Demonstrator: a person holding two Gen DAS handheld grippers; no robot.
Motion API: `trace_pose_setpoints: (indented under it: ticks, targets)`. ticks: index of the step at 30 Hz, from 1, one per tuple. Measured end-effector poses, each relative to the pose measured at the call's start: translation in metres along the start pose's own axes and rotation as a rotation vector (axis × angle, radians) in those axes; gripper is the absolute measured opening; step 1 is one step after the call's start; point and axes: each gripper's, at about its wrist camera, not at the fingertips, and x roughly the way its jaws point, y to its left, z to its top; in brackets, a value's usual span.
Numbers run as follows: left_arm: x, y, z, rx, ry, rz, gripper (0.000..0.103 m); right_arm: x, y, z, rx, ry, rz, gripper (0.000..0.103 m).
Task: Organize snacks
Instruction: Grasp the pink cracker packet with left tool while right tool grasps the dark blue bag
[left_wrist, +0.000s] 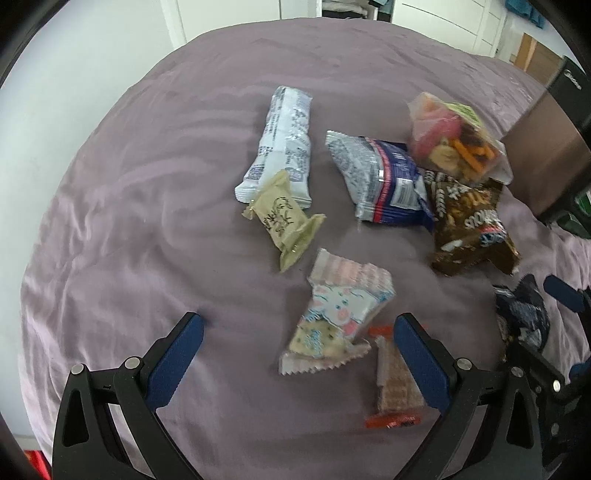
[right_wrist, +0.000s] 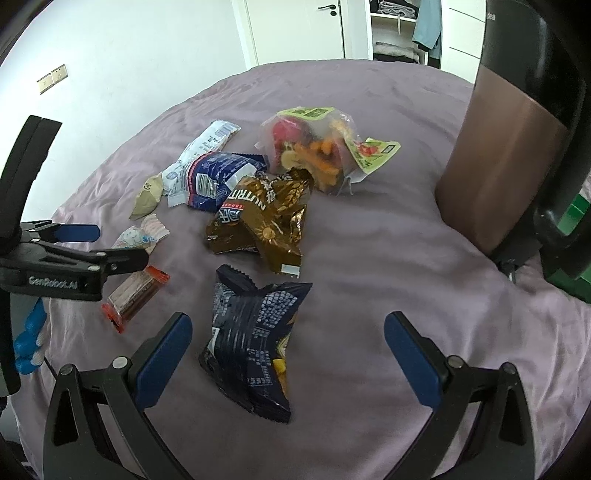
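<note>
Several snack packets lie on a purple bedsheet (left_wrist: 147, 184). My left gripper (left_wrist: 297, 325) is open, low over a pink bunny packet (left_wrist: 343, 310), with an orange-ended wafer bar (left_wrist: 395, 384) by its right finger. Farther off are a beige packet (left_wrist: 284, 221), a long white packet (left_wrist: 280, 147), a blue-white bag (left_wrist: 380, 177), a brown bag (left_wrist: 469, 221) and a clear mixed-snack bag (left_wrist: 454, 136). My right gripper (right_wrist: 288, 322) is open, and a dark blue bag (right_wrist: 251, 343) lies between its fingers, untouched. In the right wrist view the left gripper (right_wrist: 122, 245) shows at the left.
A tall brown and black container (right_wrist: 498, 166) stands on the bed at the right, with something green (right_wrist: 576, 221) behind it. A blue-gloved hand (right_wrist: 27, 343) shows at the lower left. Beyond the bed are a white wall, doors and open shelves.
</note>
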Motion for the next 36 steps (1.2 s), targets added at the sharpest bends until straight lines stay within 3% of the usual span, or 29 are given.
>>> trace_pose_setpoints:
  ticks: [11,18,19,24,27,30,32,34,36]
  targets:
    - [0.031,0.007,0.016,0.031,0.073,0.041,0.101,0.021,0.003,0.005,0.018,0.055,0.027,0.103]
    - [0.051,0.022,0.029,0.010,0.165,-0.009,0.102,0.027,0.001,0.008,0.020,0.074,0.032,0.103]
    - [0.052,0.023,0.031,0.015,0.181,-0.006,0.102,0.026,0.001,0.008,0.017,0.073,0.031,0.098]
    - [0.056,0.021,0.044,0.017,0.227,0.017,0.101,0.029,0.006,0.013,-0.002,0.086,0.034,0.052]
    - [0.054,0.020,0.047,0.031,0.216,0.026,0.089,0.030,0.005,0.013,-0.004,0.086,0.047,0.035]
    - [0.049,0.016,0.049,0.057,0.205,0.030,0.068,0.030,0.004,0.013,-0.004,0.088,0.067,0.028]
    - [0.046,0.013,0.052,0.075,0.198,0.031,0.046,0.029,0.003,0.011,-0.001,0.086,0.085,0.025]
    - [0.042,0.014,0.055,0.084,0.189,0.034,0.031,0.027,0.002,0.009,0.002,0.084,0.095,0.025]
    - [0.039,0.017,0.057,0.086,0.179,0.033,0.028,0.026,0.002,0.007,0.001,0.083,0.102,0.024]
